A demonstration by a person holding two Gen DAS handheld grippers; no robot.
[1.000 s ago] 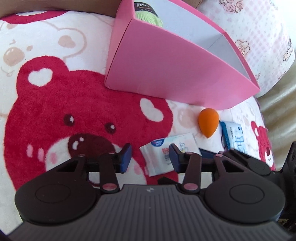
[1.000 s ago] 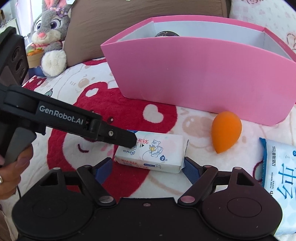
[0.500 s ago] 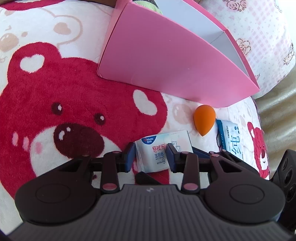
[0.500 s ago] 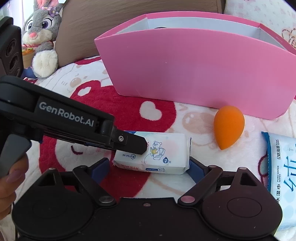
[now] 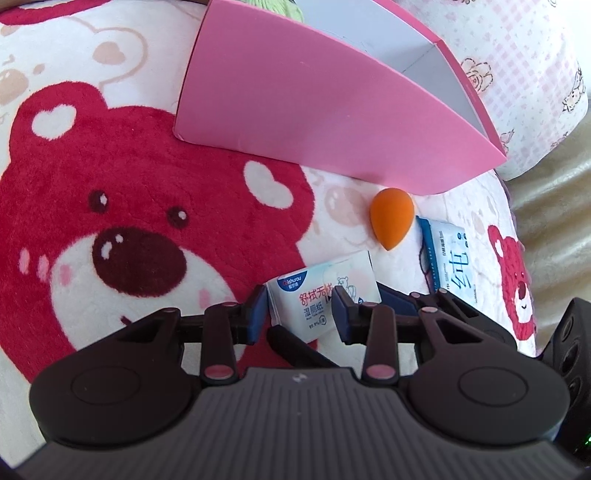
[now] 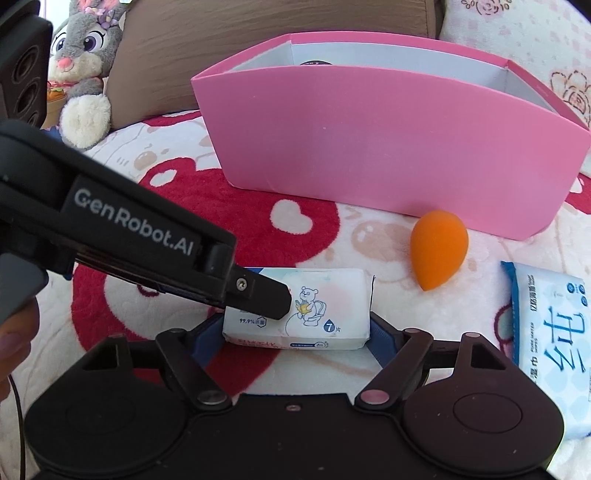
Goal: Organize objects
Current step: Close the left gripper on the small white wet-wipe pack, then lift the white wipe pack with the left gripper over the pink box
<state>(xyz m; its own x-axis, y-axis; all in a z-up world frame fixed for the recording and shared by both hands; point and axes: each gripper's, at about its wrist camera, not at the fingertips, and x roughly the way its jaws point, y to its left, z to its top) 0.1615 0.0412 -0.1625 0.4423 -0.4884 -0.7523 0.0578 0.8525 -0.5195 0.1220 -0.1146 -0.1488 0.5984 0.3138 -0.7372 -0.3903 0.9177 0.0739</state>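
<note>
A small white wipes pack [image 5: 314, 291] [image 6: 314, 299] lies on the red bear blanket. My left gripper [image 5: 299, 314] is shut on the pack's left part, and its finger [image 6: 258, 291] crosses the pack's top in the right wrist view. My right gripper [image 6: 295, 332] straddles the pack lengthwise. Its jaws are closing and the pads touch both short ends. An orange egg-shaped sponge [image 5: 391, 218] [image 6: 439, 251] rests just beyond, in front of the pink box [image 5: 332, 110] [image 6: 369, 147].
A larger blue-and-white wipes pack [image 5: 450, 258] [image 6: 550, 332] lies to the right. The pink box holds a green item [image 5: 284, 5] and a dark one [image 6: 314, 62]. A plush rabbit [image 6: 85, 62] and brown cushion [image 6: 221, 33] sit behind, a patterned pillow [image 5: 517, 74] at right.
My left jaws have closed onto the small wipes pack. The right gripper has come forward, so the pack now sits deeper between its fingers, pads against its ends.
</note>
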